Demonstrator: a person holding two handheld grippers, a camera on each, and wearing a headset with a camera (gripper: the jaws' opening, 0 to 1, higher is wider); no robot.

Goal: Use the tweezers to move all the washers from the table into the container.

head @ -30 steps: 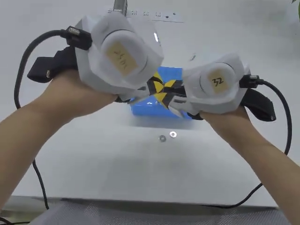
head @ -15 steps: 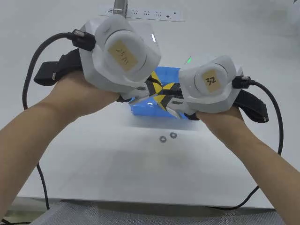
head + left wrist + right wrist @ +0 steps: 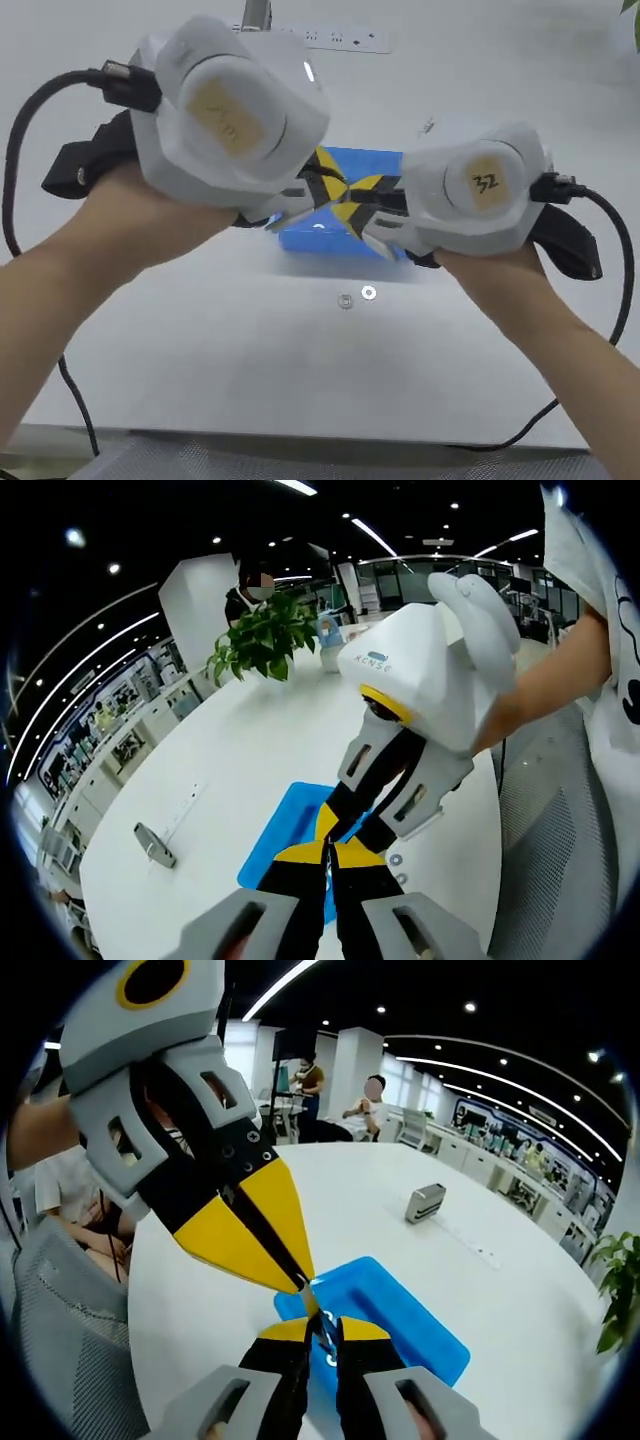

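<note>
Editor: Washers first. Where do they lie?

Photographer: Two small metal washers sit on the white table [image 3: 220, 350], side by side, close but apart. The nearer washer [image 3: 345, 300] and the farther washer [image 3: 369, 292] lie just in front of the blue container [image 3: 305, 237], on the person's side of it. Whether anything is in the container cannot be told, since the grippers cover most of it in the head view.

Editor: And the grippers?

Photographer: Both are held above the container, tip to tip. The left gripper [image 3: 329, 852] has its yellow-tipped jaws pressed together. The right gripper [image 3: 321, 1330] has its jaws drawn close on a slim silvery piece, which I take to be the tweezers [image 3: 313, 1305]. That piece runs up to the tip of the left gripper; whether the left one also pinches it, I cannot tell.

Editor: How will the washers handle?

Photographer: My judgement: light, stiff and thin. They lie flat on a smooth top, so they are likely to skid away or spring out from between steel points. They are best taken across the ring, with one tweezer point through the hole and the other on the outer edge. One at a time, too, because the pair lies close enough for one to be knocked while the other is lifted.

Editor: Stage of the job?

Photographer: Seemingly readying the tweezers over the container, with both washers yet to be moved.
</note>
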